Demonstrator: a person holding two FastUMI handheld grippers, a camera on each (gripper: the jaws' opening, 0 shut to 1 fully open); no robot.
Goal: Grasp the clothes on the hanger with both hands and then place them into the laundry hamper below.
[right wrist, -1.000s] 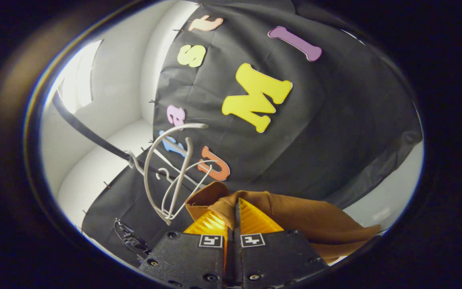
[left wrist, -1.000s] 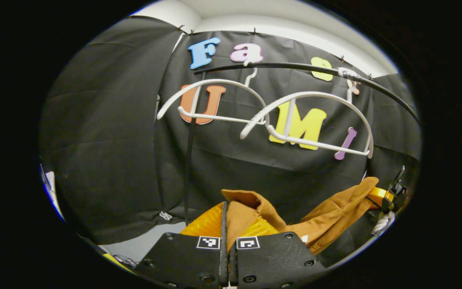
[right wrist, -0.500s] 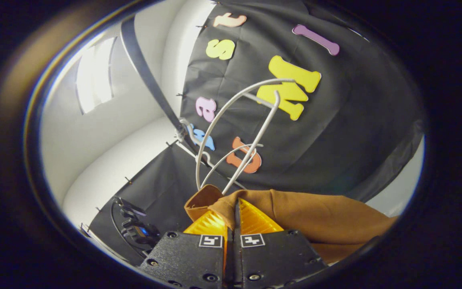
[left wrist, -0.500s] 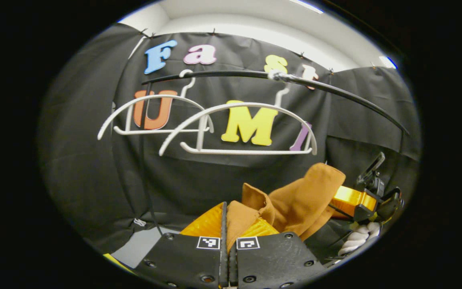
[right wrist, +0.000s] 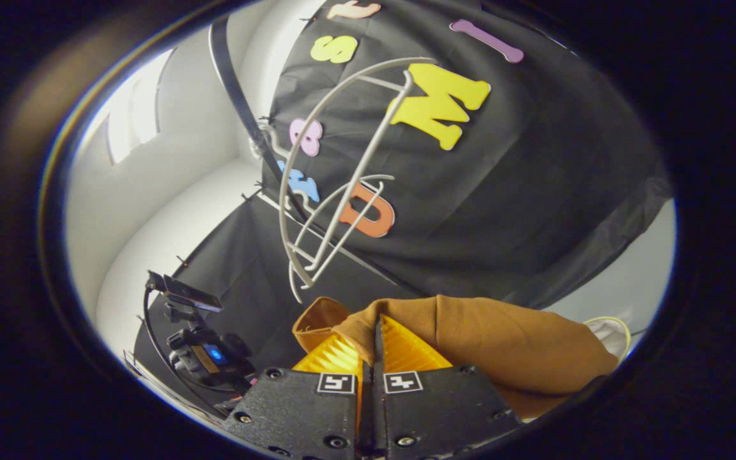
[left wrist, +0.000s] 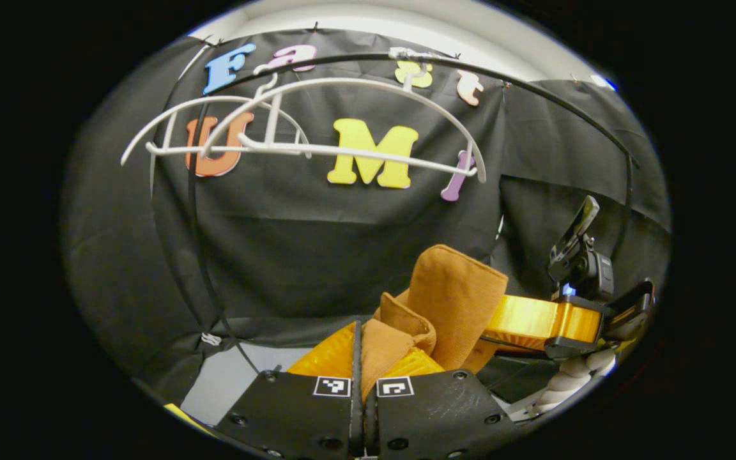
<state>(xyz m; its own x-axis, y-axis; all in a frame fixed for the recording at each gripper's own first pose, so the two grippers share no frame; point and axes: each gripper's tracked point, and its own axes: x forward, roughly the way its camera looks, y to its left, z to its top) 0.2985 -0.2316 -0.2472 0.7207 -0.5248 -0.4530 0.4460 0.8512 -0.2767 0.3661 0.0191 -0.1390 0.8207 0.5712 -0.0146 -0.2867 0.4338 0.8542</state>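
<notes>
Left hand-held gripper (left wrist: 363, 345) and right hand-held gripper (right wrist: 373, 342) both pinching brown garment (left wrist: 454, 300); soft, light, floppy; edge grips suit it.

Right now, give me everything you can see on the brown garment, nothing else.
The brown garment is a soft, matte, fine-ribbed cloth in orange-brown, off the white hangers and bunched in folds below them. The left gripper is shut on one folded edge, the right gripper on another; in the left gripper view the cloth spans from its fingers toward the other gripper. In the right gripper view it drapes away to the right. The garment type is unclear.
</notes>
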